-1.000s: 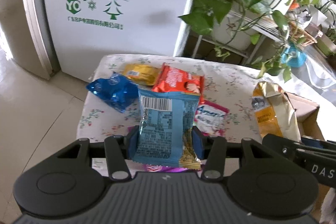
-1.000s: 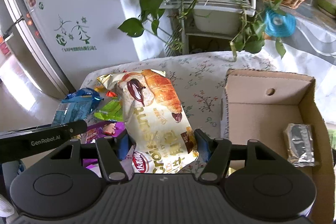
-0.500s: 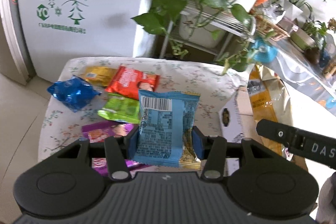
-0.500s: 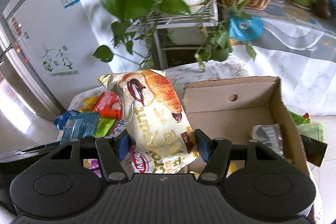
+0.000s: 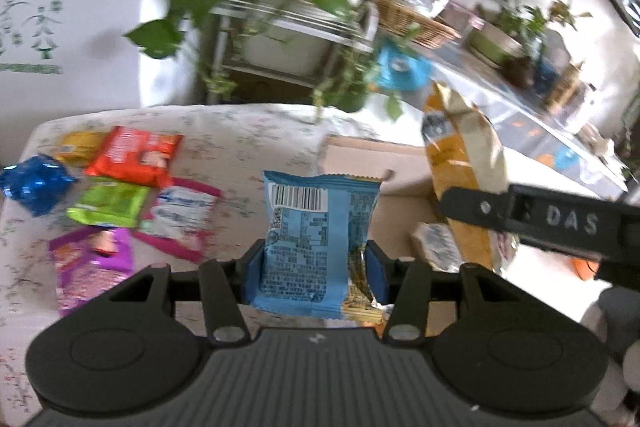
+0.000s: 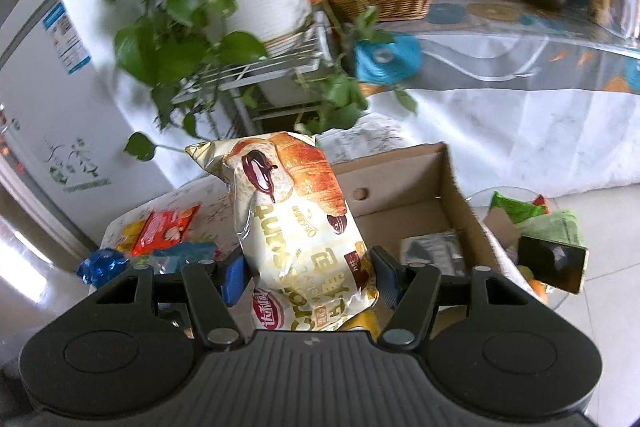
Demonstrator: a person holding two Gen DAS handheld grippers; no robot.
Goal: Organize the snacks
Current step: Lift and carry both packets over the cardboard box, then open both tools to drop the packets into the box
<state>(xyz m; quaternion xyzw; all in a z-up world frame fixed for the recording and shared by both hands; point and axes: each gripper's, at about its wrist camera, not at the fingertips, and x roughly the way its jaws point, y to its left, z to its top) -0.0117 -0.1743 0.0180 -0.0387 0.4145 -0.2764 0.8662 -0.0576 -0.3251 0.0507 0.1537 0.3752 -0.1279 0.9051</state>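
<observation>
Floral-clothed desk (image 5: pixel 248 131) carries the cardboard box (image 6: pixel 444 187). Right hand-held gripper (image 6: pixel 306 277) clamps the croissant pack (image 6: pixel 296 223) upright, nearest the box; left hand-held gripper (image 5: pixel 316 269) clamps a blue snack packet (image 5: pixel 316 231), seemingly short of its near wall.

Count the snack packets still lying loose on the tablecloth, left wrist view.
6: yellow, red, blue foil, green, white-pink, purple. More may hide behind the left gripper.

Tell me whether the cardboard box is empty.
Not empty. The cardboard box is open-topped, and a silvery packet lies on its floor.
</observation>
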